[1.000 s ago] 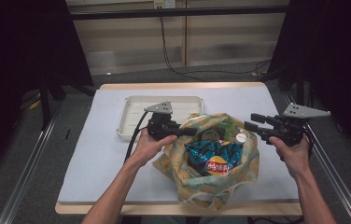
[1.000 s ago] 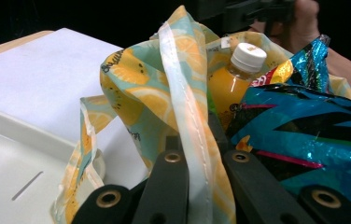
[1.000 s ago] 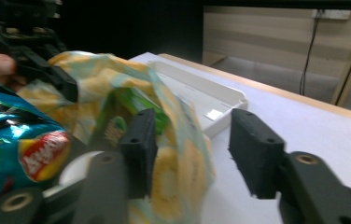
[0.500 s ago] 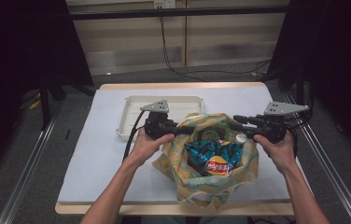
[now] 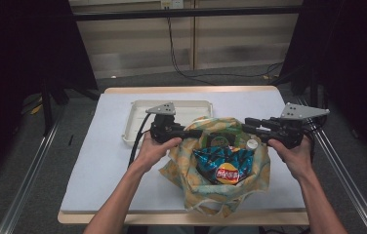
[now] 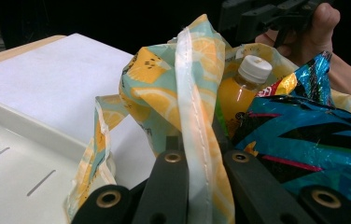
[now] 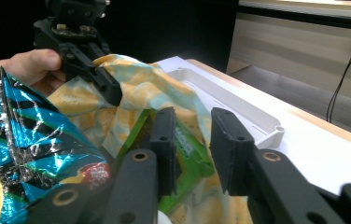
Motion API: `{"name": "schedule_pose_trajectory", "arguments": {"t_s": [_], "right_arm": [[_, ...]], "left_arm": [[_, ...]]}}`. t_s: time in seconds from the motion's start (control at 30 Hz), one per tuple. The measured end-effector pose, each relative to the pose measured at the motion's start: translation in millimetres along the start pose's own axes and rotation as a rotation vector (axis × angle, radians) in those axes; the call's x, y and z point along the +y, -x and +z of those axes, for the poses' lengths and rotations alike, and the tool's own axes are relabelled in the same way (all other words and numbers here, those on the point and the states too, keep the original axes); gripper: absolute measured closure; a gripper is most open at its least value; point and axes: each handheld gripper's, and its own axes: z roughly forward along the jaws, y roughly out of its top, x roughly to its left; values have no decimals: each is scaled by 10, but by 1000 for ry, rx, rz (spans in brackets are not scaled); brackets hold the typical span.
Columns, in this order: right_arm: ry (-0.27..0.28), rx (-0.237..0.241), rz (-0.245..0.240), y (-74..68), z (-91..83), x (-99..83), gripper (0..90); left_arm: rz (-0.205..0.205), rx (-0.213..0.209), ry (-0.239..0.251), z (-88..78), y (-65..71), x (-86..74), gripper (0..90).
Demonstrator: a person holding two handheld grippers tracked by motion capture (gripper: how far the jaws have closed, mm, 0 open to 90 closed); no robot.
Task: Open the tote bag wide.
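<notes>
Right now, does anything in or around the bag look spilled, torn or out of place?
Nothing stands out. The lemon-print bag sits open on the table, chip packet and orange-drink bottle inside; the white tray lies flat behind it.

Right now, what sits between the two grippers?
In the high view, the open bag spans from left gripper to right gripper, with a blue chip packet and a white-capped bottle inside.

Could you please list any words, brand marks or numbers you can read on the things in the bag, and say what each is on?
No text can be read for certain.
Blue chip bag: a red and yellow round brand mark, lettering too blurred to read.
Green packet: pale print, too blurred to read.
Orange drink bottle: white cap plain, no label readable.
Lemon-print bag: pattern, no words.
</notes>
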Motion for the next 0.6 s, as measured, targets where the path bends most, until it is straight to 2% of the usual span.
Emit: {"name": "schedule_pose_trajectory", "arguments": {"t_s": [0.1, 0.2, 0.3, 0.37, 0.43, 0.5, 0.57, 0.6], "right_arm": [[-23, 10, -9, -3, 48, -8, 741], [-45, -6, -6, 32, 112, -29, 711], [-62, 2, 3, 74, 159, -42, 649], [-86, 28, 10, 92, 199, -60, 639], [-115, 17, 3, 91, 233, -78, 648], [-127, 26, 1, 86, 259, -88, 692], [-124, 36, -2, 80, 258, -86, 787], [-118, 49, 0, 79, 248, -85, 812]], "left_arm": [[-2, -2, -1, -1, 5, 0, 900], [2, 1, -9, -9, 11, 5, 900], [0, -3, -4, -17, 1, 8, 900], [-2, 3, -2, -30, -7, 9, 900], [-4, -2, 3, -36, -15, 10, 900], [-11, 4, 10, -44, -22, 17, 900], [-38, 10, 38, -71, -50, 31, 875], [-34, 12, 46, -91, -59, 42, 844]]}}
